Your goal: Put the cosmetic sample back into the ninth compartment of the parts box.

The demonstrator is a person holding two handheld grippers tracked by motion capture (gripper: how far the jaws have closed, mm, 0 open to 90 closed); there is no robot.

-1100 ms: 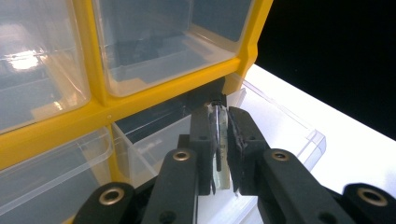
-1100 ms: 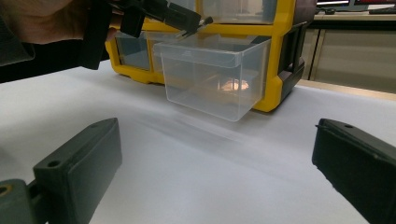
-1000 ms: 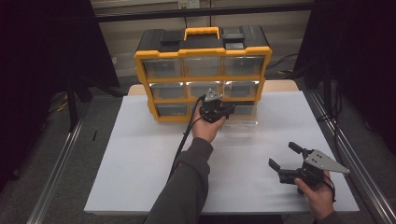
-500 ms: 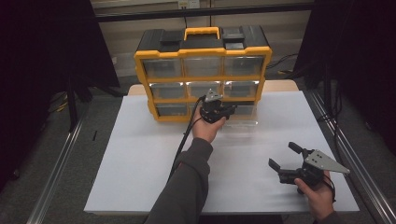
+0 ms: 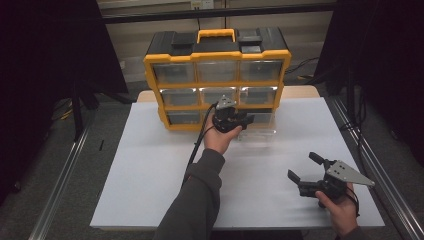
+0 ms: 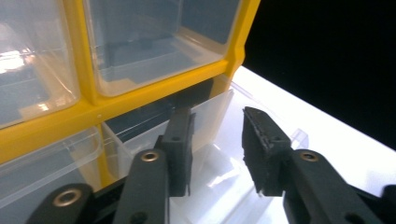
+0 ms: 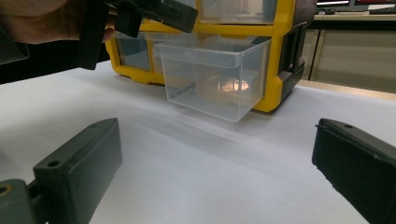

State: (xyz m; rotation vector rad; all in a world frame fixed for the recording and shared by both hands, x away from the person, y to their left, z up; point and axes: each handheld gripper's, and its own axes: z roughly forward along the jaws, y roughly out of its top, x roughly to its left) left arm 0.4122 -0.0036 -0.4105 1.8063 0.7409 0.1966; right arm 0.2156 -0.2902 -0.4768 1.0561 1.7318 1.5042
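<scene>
Little had shifted since the earlier high view: both hands stayed put, and what changed was our left gripper [image 5: 243, 119], whose jaws had just been opening at the clear plastic drawer [image 5: 258, 123] pulled partway out of the bottom row of the yellow-and-black drawer cabinet [image 5: 217, 55]. We judged this as the release after a pull, so the drawer now stood open for whatever came next.

From the high view, the cabinet sat at the far edge of the white table [image 5: 150, 170], and the drawer jutted toward us from its bottom right slot. Our left gripper hovered at the drawer's front. Our right gripper [image 5: 303, 167] rested near the table's near right corner, well apart from the cabinet, jaws spread wide and holding nothing.

In the left gripper view, the drawer's front wall [image 6: 212, 116] stood between the two black jaws, yet we could see a gap on the right side, so the pads no longer pressed on it.

In the right gripper view, the drawer [image 7: 212, 77] hung out of the cabinet [image 7: 275, 56] above the table [image 7: 210, 163], and our own jaws stood far apart and empty.
</scene>
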